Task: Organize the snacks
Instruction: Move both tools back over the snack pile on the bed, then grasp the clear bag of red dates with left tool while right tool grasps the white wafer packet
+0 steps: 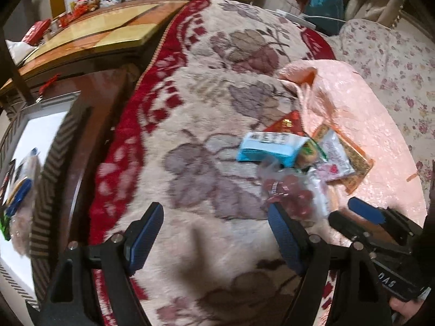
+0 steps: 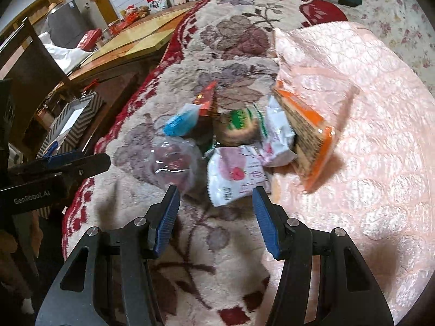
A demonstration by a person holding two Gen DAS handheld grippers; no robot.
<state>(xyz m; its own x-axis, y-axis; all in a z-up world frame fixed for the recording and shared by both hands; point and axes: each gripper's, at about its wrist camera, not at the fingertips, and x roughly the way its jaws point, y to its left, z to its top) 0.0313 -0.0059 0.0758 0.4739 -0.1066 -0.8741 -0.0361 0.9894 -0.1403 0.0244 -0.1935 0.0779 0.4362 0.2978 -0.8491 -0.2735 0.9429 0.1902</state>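
A heap of snack packets lies where a floral blanket [image 2: 190, 244] meets a pink quilted cloth [image 2: 367, 135]. It holds a blue packet [image 2: 180, 122], a clear bag of red pieces [image 2: 174, 163], a round cake in a green wrapper [image 2: 239, 127], two white packets [image 2: 233, 174] [image 2: 277, 135], an orange packet [image 2: 310, 138] and a red one [image 2: 208, 97]. My right gripper [image 2: 216, 191] is open, and the nearer white packet's lower edge lies between its tips, untouched. My left gripper [image 1: 214, 212] is open over bare blanket, left of the clear bag [image 1: 293, 190] and the blue packet [image 1: 272, 149].
A box with a striped rim [image 1: 46, 163] stands off the blanket's left edge, with a few packets [image 1: 21, 179] inside. Beyond it is a wooden table [image 1: 108, 30] with red items. A flowered cover [image 1: 394, 68] lies at the far right. The two grippers are close side by side.
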